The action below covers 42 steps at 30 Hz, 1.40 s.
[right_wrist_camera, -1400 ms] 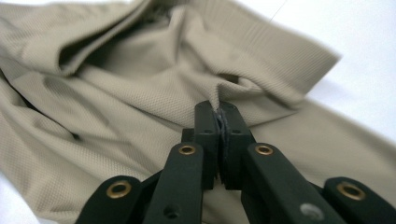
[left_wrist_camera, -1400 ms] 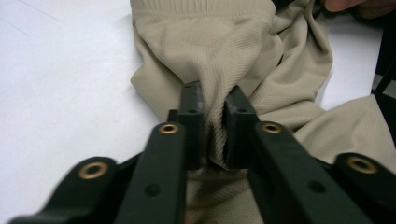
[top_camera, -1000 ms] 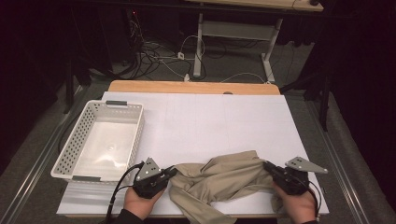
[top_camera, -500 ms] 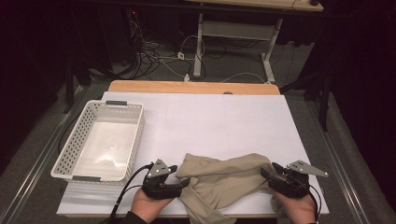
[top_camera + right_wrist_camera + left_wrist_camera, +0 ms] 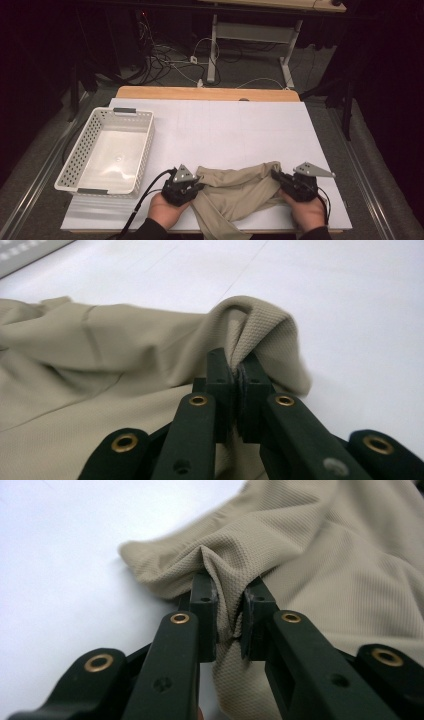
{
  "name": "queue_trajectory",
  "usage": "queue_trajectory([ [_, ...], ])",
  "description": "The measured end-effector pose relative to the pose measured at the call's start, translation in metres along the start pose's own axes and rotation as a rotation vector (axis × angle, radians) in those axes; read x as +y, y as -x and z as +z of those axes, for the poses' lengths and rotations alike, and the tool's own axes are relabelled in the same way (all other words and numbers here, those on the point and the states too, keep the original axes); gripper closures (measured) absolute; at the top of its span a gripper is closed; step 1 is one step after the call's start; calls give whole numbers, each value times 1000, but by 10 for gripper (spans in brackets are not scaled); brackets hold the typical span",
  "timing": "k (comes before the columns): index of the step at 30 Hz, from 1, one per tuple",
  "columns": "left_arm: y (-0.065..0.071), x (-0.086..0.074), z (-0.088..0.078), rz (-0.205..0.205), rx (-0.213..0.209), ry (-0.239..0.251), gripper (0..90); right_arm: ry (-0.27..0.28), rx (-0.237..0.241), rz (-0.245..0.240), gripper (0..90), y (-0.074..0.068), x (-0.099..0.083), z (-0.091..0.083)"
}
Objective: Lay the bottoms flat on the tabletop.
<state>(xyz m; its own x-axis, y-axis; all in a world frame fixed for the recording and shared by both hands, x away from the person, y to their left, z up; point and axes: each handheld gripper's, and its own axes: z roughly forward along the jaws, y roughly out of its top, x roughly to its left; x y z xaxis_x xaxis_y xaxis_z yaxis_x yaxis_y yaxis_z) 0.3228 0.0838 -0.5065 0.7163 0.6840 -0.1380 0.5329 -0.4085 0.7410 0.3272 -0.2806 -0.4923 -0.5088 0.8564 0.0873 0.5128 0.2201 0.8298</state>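
Left gripper (image 5: 196, 186) clamped on a fold at the near-left edge of the beige garment (image 5: 240, 192); its jaws have just closed on the fabric. Right gripper (image 5: 276, 177) pinches the garment's right end, pads tight. Garment lies bunched between them at the desk's (image 5: 225, 125) near edge. White basket (image 5: 107, 150) sits farther left.

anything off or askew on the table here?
Nothing damaged or spilled. The beige garment lies crumpled at the near edge of the white table, part of it hanging over that edge. The left gripper and right gripper each pinch a fold of it. The white basket sits square.
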Motion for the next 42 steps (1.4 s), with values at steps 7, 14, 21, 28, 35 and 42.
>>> queue_trajectory([
  [7,-56,84,9,-48,128,41,776,9,-74,10,884,44,87,46],
  [14,-89,128,10,-124,225,50,503,85,-111,56,545,63,150,56],
  [21,-60,80,18,-68,128,19,456,57,-77,44,539,47,112,51],
  [28,-16,21,8,-16,25,-3,457,34,-53,14,536,23,65,28],
  [35,36,-28,-12,28,-87,-10,456,20,-48,-47,545,0,16,-15],
  [42,89,-42,-8,116,-202,-22,455,40,-72,-33,556,-12,-37,-63],
])
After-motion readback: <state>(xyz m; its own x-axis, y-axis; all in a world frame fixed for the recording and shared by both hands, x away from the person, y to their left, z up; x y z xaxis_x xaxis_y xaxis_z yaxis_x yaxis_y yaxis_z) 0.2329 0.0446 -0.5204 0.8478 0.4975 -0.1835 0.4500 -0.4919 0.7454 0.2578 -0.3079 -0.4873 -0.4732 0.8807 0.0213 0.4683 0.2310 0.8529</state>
